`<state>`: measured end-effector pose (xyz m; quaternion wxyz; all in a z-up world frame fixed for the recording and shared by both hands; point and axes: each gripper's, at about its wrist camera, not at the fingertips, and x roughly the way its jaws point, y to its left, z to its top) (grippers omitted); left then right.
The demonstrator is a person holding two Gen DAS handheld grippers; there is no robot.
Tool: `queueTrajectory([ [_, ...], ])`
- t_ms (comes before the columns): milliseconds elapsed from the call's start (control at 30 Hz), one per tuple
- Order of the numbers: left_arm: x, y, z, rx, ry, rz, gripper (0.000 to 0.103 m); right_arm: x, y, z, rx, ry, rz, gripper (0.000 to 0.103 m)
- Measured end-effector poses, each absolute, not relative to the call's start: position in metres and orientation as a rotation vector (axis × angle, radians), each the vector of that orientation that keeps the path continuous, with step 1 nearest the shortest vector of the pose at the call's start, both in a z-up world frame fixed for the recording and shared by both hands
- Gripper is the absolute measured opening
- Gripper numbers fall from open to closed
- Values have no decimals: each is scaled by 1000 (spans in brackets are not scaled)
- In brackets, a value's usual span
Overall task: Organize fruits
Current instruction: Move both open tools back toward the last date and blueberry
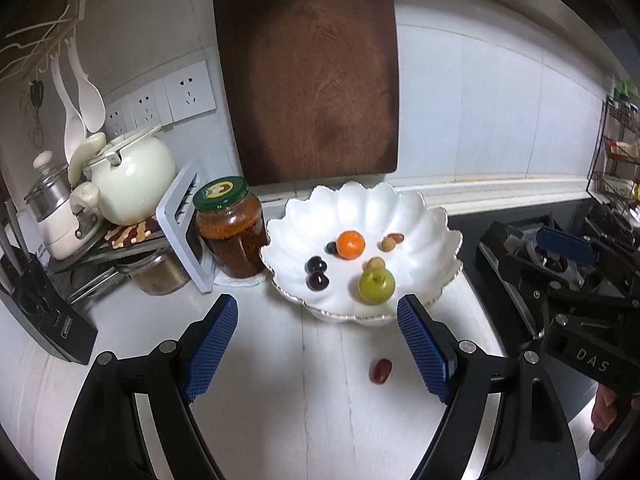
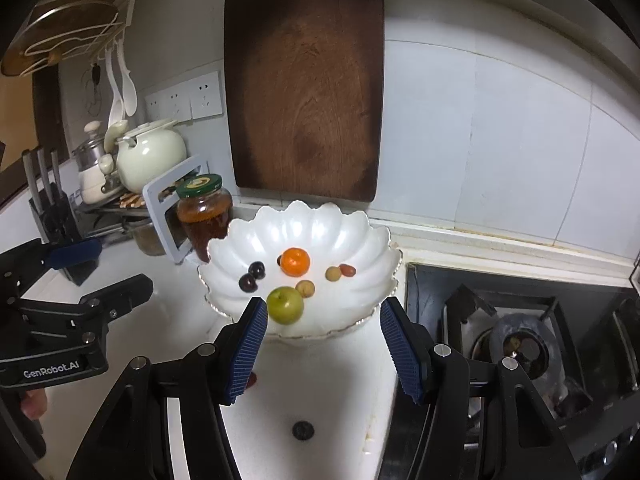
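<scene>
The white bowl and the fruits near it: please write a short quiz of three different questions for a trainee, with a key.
1. True or false: the orange lies inside the white bowl.
2. Multiple choice: what lies on the counter between the fingers of the right claw?
A. a green apple
B. a small dark round fruit
C. a jar lid
3. Fill the gap: the red fruit in front of the left claw lies on the ____.

Key:
1. True.
2. B, the dark fruit; the green apple is in the bowl.
3. Counter, outside the bowl.
</scene>
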<state>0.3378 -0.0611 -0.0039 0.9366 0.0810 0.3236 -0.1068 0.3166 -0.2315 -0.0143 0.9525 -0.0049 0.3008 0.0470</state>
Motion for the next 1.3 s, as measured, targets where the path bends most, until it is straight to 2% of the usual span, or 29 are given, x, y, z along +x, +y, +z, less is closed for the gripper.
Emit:
queueTrajectory([
  [900,315,-69,-75,192,797,-277,81,283,-222,-79,-46,751,116,60],
  [1300,309,-71,-92,267,737,-305,71,274,-208,-95,-112,739,116,60],
])
